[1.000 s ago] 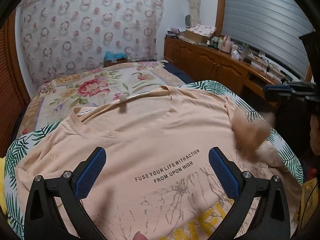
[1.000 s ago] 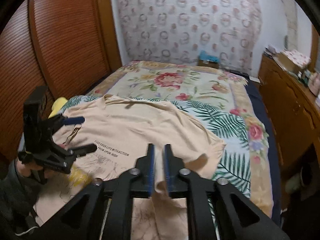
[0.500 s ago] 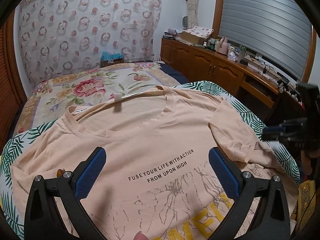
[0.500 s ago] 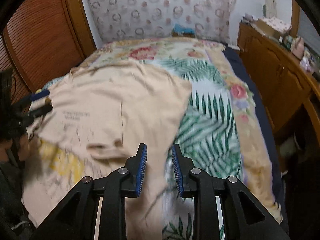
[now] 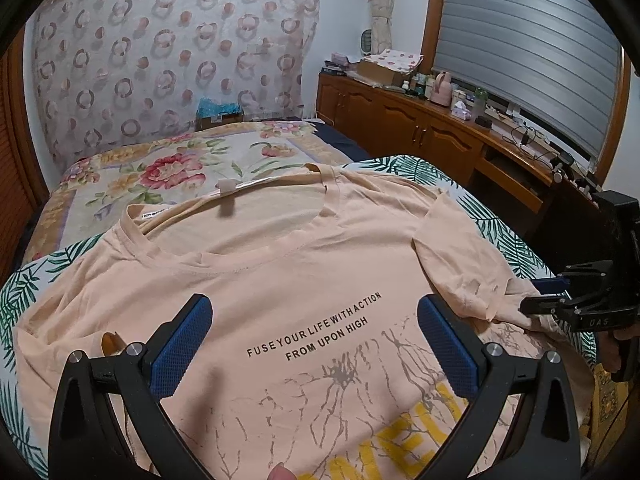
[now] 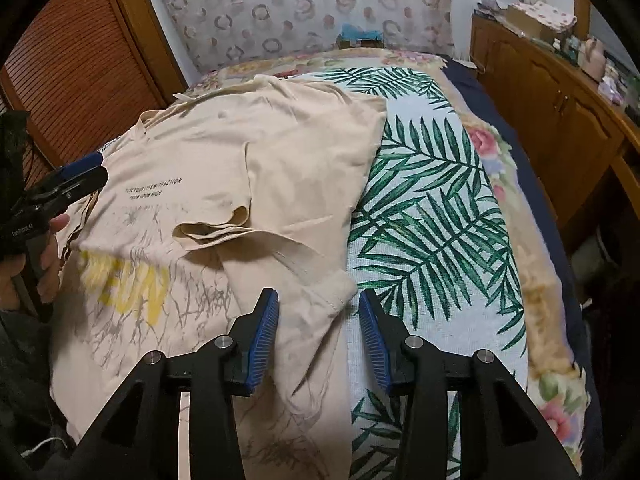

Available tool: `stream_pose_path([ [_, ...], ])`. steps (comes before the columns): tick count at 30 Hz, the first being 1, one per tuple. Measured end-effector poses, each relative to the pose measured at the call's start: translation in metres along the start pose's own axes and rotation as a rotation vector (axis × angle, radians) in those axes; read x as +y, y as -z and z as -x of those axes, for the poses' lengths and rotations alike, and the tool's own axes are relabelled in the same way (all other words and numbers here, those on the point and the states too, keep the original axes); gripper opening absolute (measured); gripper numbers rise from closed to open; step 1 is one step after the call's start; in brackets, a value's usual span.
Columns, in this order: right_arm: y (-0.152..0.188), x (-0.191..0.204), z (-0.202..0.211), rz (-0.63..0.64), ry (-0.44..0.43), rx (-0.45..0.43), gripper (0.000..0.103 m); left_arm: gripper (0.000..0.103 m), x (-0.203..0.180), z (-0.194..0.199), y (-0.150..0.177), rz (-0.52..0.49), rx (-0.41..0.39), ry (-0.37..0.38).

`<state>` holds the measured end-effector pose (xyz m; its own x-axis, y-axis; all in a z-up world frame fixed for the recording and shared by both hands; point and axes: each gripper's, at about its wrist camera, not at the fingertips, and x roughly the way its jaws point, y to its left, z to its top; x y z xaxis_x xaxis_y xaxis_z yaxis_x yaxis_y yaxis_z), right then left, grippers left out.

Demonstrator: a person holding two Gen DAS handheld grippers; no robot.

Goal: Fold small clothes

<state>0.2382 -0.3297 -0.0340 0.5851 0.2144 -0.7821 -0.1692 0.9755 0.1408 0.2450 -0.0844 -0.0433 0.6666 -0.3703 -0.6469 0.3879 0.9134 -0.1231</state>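
Left wrist view, bottom of the frame: the left gripper (image 5: pixel 314 344) has its jaws spread wide over the shirt (image 5: pixel 280 272), nothing between them, blue pads (image 5: pixel 180 346) clear of the cloth. The shirt lies chest-up on the palm-leaf sheet (image 5: pixel 492 224), with the black slogan readable dead centre and the collar further up. This view also gets the neck tag at the collar and the blinds (image 5: pixel 532 52) in the upper right, which the other camera doesn't show.

Right wrist view: the right gripper (image 6: pixel 318 336) sits at the bottom centre, jaws opening, with the corner of the folded-in sleeve (image 6: pixel 280 248) lying between the pads but not pinched. Only here can you see that the shirt's right side is folded over onto the front, with a straight edge running up the middle of the frame beside bare sheet. Far left, a hand (image 6: pixel 48 256) grips the left tool's handle. At the top is the floral bedspread (image 6: pixel 400 56).

Compared with a second ago, the right jaws were nearly closed on the cloth and lifted it; now the cloth is laid down and the gap is wider. The left gripper hasn't budged.
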Motion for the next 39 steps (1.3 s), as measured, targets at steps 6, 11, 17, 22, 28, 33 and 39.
stream_pose_path([
  [6,0.000,0.021,0.016,0.092,-0.012,-0.052,0.008,0.103,0.002,0.001,0.000,0.003,-0.003,-0.001],
  [11,0.005,0.041,0.030,0.135,-0.048,-0.066,0.008,0.103,0.005,0.001,-0.001,0.002,-0.008,-0.002],
  [17,0.014,0.062,0.024,0.183,-0.123,-0.002,0.016,0.103,0.006,0.002,-0.001,0.001,-0.008,-0.006],
  [22,0.013,0.072,0.024,0.227,-0.146,0.018,0.018,0.103,0.006,0.002,-0.001,-0.001,-0.008,-0.008],
  [28,-0.002,0.066,0.032,0.232,-0.089,-0.024,0.032,0.103,0.006,0.002,-0.001,0.001,-0.009,-0.008],
  [33,-0.028,0.052,0.006,0.168,-0.073,-0.034,0.032,0.103,0.008,0.001,-0.001,0.002,-0.010,-0.015],
  [39,-0.045,0.063,-0.042,0.131,-0.151,0.042,0.032,0.103,0.021,0.001,-0.001,0.029,-0.014,-0.028],
])
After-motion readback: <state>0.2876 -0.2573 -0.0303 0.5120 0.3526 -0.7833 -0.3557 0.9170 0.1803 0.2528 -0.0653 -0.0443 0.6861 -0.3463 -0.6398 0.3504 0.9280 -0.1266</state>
